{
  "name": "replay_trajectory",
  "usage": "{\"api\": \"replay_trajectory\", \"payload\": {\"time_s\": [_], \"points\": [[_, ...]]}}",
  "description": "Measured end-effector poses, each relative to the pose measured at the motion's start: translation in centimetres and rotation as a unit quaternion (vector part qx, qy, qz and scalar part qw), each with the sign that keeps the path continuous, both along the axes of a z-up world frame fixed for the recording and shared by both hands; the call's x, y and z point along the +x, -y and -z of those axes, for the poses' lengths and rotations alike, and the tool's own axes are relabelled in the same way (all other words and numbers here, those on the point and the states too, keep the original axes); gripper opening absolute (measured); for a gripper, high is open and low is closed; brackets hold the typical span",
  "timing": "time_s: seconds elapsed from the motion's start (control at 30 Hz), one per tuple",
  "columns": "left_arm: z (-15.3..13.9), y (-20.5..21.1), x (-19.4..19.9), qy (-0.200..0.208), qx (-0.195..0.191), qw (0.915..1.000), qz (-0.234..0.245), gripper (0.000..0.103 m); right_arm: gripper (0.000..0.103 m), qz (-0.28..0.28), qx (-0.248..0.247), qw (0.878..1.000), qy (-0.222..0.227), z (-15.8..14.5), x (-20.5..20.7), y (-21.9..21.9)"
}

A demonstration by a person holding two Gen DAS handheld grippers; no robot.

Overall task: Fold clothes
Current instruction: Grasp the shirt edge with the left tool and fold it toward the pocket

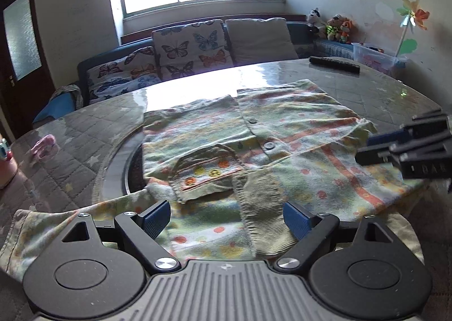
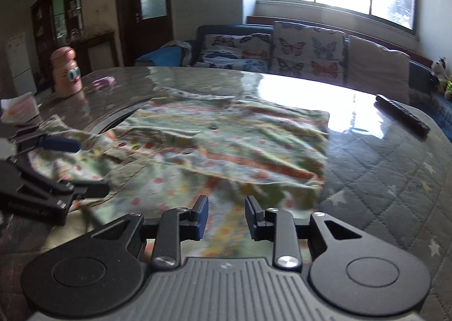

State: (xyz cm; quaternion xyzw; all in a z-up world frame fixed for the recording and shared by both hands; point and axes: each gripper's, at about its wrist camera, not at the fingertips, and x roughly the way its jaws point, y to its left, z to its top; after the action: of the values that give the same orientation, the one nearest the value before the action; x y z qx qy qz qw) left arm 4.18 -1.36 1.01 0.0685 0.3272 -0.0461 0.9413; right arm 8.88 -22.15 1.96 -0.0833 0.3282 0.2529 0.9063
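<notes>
The patterned shirt (image 1: 254, 151) lay spread across the middle of the glass-topped table (image 1: 381, 86), its button placket running up the centre of the left wrist view and a small pocket with orange and yellow dots just left of centre. One ribbed cuff (image 1: 262, 208) of a folded-in sleeve lay in the lower centre of that frame.

The left gripper (image 1: 227, 219) sat low at the bottom of its own view, pointing forward over the near hem, level with the table. Its jaws stood wide apart, released, with the ribbed cuff lying between the blue pads (image 1: 156, 220); nothing was pinched. In the right wrist view the same tool (image 2: 65, 163) entered from the left edge, its fingers stretched toward the shirt's left part.

The right gripper (image 2: 226, 218) hovered at the bottom centre of its view, aimed across the cloth toward the sofa (image 2: 254, 50). Its jaws were parted, narrower than the left's, with only fabric visible below the gap and nothing gripped. From the left wrist view it (image 1: 375, 148) reached in from the right edge, over the shirt's right border.

A dark remote control (image 1: 334, 64) lay at the table's upper right, well apart from the shirt, and a pink bottle (image 2: 67, 72) stood at the upper left of the right wrist view.
</notes>
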Motion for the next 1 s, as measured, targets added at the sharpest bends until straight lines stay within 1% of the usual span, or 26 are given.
{"api": "replay_trajectory", "payload": {"time_s": [0.03,0.07,0.2,0.27,0.4,0.47,0.57,0.67,0.7,0.77,0.8,0.83,0.87,0.97,1.0], "points": [[-0.2,-0.4,-0.1,0.001,-0.001,1.0000,-0.007,0.089,0.034,-0.009,-0.006,1.000,0.004,0.1,-0.4,-0.6],[-0.3,-0.9,-0.3,0.003,-0.002,0.9999,-0.014,0.089,0.035,-0.017,-0.013,1.000,0.008,0.2,-0.9,-1.2],[-0.9,-2.9,-0.9,0.009,-0.004,0.9989,-0.046,0.089,0.035,-0.044,-0.033,0.998,0.013,0.7,-2.0,-2.9],[-1.1,-4.1,-1.2,0.013,-0.004,0.9977,-0.066,0.089,0.035,-0.044,-0.042,0.998,0.020,0.8,-2.4,-3.3],[-1.4,-7.0,-2.0,0.020,0.000,0.9929,-0.117,0.089,0.037,-0.044,-0.038,0.998,0.022,0.5,-2.7,-3.2],[-1.3,-8.8,-2.5,0.022,0.001,0.9889,-0.147,0.089,0.041,-0.046,-0.036,0.998,0.017,0.5,-2.8,-3.1],[-1.0,-11.6,-3.2,0.022,0.005,0.9810,-0.193,0.087,0.041,-0.046,-0.031,0.998,0.015,0.9,-2.8,-2.9],[-0.6,-14.3,-3.8,0.017,0.006,0.9713,-0.237,0.079,0.041,-0.043,-0.026,0.999,0.009,0.6,-2.6,-2.8],[-0.5,-15.2,-3.9,0.015,0.003,0.9678,-0.251,0.075,0.041,-0.042,-0.026,0.999,0.008,0.6,-2.6,-2.7],[-0.5,-16.8,-4.0,0.014,-0.003,0.9594,-0.282,0.070,0.041,-0.042,-0.028,0.999,0.008,0.6,-2.6,-2.7],[-0.5,-17.6,-4.1,0.015,-0.006,0.9548,-0.297,0.064,0.041,-0.042,-0.028,0.999,0.007,0.6,-2.6,-2.7],[-0.5,-18.4,-4.1,0.015,-0.010,0.9500,-0.312,0.061,0.041,-0.041,-0.027,0.999,0.007,0.5,-2.6,-2.7],[-0.6,-19.1,-4.2,0.015,-0.016,0.9454,-0.325,0.061,0.041,-0.041,-0.026,0.999,0.006,0.5,-2.6,-2.7],[-0.4,-21.2,-4.3,0.009,-0.038,0.9327,-0.359,0.053,0.041,-0.041,-0.024,0.999,0.004,0.5,-2.6,-2.8],[-0.2,-21.7,-4.3,0.005,-0.044,0.9298,-0.365,0.048,0.041,-0.041,-0.023,0.999,0.003,0.5,-2.5,-2.8]]}}
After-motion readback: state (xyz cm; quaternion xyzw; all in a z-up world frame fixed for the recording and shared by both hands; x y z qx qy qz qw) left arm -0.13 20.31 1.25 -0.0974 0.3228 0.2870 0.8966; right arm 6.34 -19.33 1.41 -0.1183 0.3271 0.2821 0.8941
